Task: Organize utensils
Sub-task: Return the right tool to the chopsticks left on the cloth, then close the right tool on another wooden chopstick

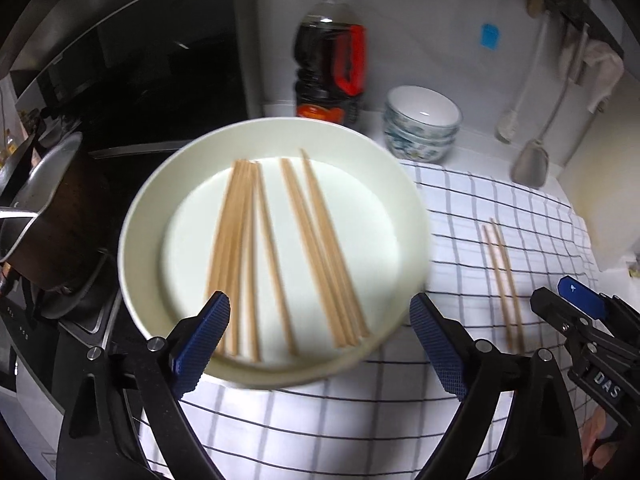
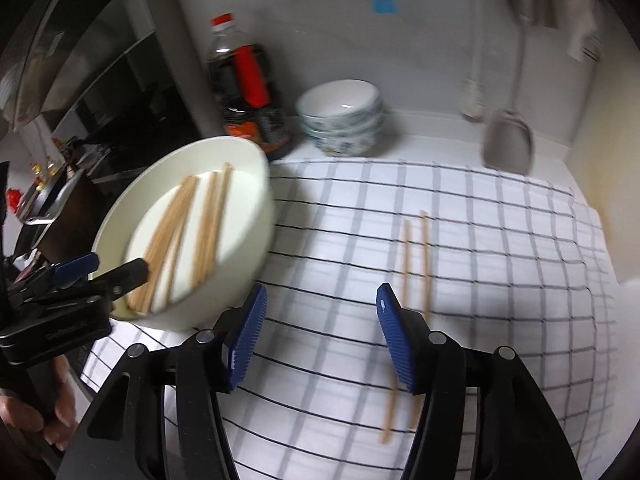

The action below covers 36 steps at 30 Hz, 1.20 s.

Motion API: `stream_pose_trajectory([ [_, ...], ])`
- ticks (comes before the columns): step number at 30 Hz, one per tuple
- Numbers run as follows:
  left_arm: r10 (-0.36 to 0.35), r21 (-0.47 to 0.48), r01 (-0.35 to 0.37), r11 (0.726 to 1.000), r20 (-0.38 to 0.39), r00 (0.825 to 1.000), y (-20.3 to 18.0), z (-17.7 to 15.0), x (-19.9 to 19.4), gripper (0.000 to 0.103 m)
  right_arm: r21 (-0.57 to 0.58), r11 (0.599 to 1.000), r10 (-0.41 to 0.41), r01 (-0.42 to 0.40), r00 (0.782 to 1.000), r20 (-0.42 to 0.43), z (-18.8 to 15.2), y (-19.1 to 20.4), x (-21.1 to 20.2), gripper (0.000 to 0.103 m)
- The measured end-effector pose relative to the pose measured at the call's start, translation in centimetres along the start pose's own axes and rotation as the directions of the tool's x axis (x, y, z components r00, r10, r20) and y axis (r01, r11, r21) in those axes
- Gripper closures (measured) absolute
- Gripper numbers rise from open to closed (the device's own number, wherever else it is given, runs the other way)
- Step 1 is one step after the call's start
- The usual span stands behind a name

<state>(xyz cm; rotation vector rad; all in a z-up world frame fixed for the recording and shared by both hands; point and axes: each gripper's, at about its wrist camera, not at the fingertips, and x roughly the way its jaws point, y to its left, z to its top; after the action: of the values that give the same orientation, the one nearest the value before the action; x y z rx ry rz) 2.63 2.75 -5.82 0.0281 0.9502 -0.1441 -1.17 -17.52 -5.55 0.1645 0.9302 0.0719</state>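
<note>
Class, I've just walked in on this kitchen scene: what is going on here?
A person with two handheld grippers is sorting chopsticks. The left gripper hangs open over a white plate of chopsticks. The right gripper, also open and empty, is above a pair of chopsticks laid on the checked cloth.
</note>
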Motion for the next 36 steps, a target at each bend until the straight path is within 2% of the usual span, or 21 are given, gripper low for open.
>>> stream_pose_trajectory([
  [7, -0.044, 0.031, 0.044, 0.999, 0.0, 0.999, -4.0, -1.2, -0.1, 0.011, 0.046, 0.996, -0.078, 0.079, 0.997, -0.017, -2.2, -4.7, -0.4, 0.048],
  [14, -0.077, 0.063, 0.076, 0.995, 0.022, 0.997, -7.6, -1.8, 0.2, 0.01, 0.042, 0.991, -0.126, 0.128, 0.99, -0.065, -4.4, -7.8, 2.0, 0.048],
  [21, -0.078, 0.082, 0.076, 0.994, 0.01, 0.997, -9.9, -2.3, 1.4, 0.009, 0.032, 0.993, -0.111, 0.114, 0.991, -0.079, -5.0, -8.7, 4.7, 0.048],
  [31, -0.067, 0.083, 0.067, 0.994, 0.002, 0.998, -11.2, -2.5, 2.4, 0.009, -0.053, 0.99, -0.138, 0.133, 0.985, -0.1, -5.1, -8.3, 7.7, 0.049],
  [32, -0.067, 0.084, 0.067, 0.994, 0.001, 0.998, -11.4, -2.6, 2.5, 0.009, -0.064, 0.988, -0.144, 0.139, 0.986, -0.089, -5.2, -8.1, 7.7, 0.057],
  [33, -0.068, 0.087, 0.068, 0.994, -0.001, 0.998, -11.6, -2.6, 2.6, 0.009, -0.071, 0.988, -0.142, 0.137, 0.986, -0.083, -5.3, -8.1, 7.6, 0.071],
  [34, -0.068, 0.088, 0.068, 0.994, -0.003, 0.998, -11.7, -2.6, 2.7, 0.009, -0.079, 0.988, -0.136, 0.13, 0.988, -0.075, -5.3, -8.1, 7.5, 0.078],
  [35, -0.069, 0.092, 0.069, 0.993, -0.006, 0.998, -12.0, -2.7, 2.9, 0.009, -0.084, 0.988, -0.138, 0.132, 0.988, -0.073, -5.3, -8.1, 7.4, 0.092],
  [36, -0.07, 0.095, 0.07, 0.993, -0.009, 0.998, -12.3, -2.7, 3.1, 0.009, -0.085, 0.988, -0.138, 0.132, 0.988, -0.072, -5.4, -8.3, 7.3, 0.096],
])
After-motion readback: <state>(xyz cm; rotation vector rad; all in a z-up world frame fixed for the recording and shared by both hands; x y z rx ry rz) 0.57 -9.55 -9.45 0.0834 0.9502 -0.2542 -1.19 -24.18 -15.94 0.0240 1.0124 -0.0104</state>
